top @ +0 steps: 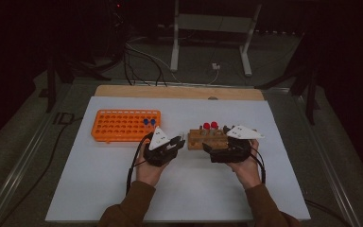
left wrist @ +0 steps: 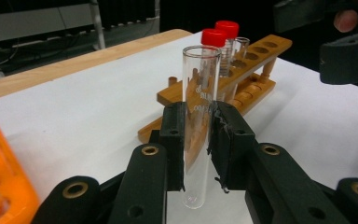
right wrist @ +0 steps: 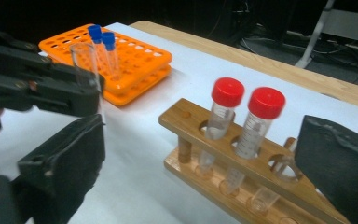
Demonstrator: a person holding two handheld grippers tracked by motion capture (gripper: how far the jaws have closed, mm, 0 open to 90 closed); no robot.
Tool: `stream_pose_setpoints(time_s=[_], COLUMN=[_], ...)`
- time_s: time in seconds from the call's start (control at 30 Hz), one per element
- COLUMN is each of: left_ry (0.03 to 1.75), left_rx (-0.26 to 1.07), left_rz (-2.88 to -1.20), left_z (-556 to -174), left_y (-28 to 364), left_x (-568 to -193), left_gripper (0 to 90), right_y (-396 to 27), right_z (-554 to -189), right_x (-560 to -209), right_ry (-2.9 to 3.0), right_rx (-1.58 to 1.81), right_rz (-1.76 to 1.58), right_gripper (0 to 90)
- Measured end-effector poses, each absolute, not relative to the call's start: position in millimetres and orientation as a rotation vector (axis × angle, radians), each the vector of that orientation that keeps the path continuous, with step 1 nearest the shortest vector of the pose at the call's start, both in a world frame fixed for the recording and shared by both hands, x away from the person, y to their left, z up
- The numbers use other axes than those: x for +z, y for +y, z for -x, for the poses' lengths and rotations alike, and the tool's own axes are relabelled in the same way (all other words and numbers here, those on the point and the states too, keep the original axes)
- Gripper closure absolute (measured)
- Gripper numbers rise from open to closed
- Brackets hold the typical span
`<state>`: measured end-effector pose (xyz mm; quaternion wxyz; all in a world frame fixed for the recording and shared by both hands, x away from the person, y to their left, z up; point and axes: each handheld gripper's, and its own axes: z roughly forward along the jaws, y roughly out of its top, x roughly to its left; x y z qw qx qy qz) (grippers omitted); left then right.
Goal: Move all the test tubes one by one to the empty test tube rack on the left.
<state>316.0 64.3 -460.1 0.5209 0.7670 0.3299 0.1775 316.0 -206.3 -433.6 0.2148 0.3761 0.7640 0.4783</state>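
My left gripper (left wrist: 198, 112) is shut on a clear, uncapped glass tube (left wrist: 200, 70), held upright just above the white mat. In the high view this gripper (top: 177, 142) hangs just left of the wooden rack (top: 203, 138). The rack (right wrist: 191, 122) holds two red-capped tubes (right wrist: 227, 93) and an uncapped one (right wrist: 265, 198). My right gripper (right wrist: 200, 163) stands wide open, one jaw on each side of the rack's near end, with nothing gripped. In the right gripper view the left gripper (right wrist: 51, 91) and its tube (right wrist: 86, 60) show at the left.
An orange rack (top: 123, 126) with many holes stands on the left of the white mat (top: 123, 189) and carries two blue-capped tubes (right wrist: 101, 37). A wooden board (top: 179, 91) edges the mat at the back. Cables and a metal stand (top: 208, 28) lie beyond the table.
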Motion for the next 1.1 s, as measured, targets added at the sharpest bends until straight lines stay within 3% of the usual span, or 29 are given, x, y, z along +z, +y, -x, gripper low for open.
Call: stream_pose_setpoints(time_s=[1.1], left_ry=[0.894], left_rx=[0.524], left_rz=[-1.795], left_z=[-319.4], left_y=[118.5], left_x=[-455.0], left_gripper=[75.5], right_y=[-249.1], right_z=[-309.7], right_x=[-450.3], right_ry=[2.06], right_rx=[1.302], right_rz=[-1.116], right_gripper=[0.0])
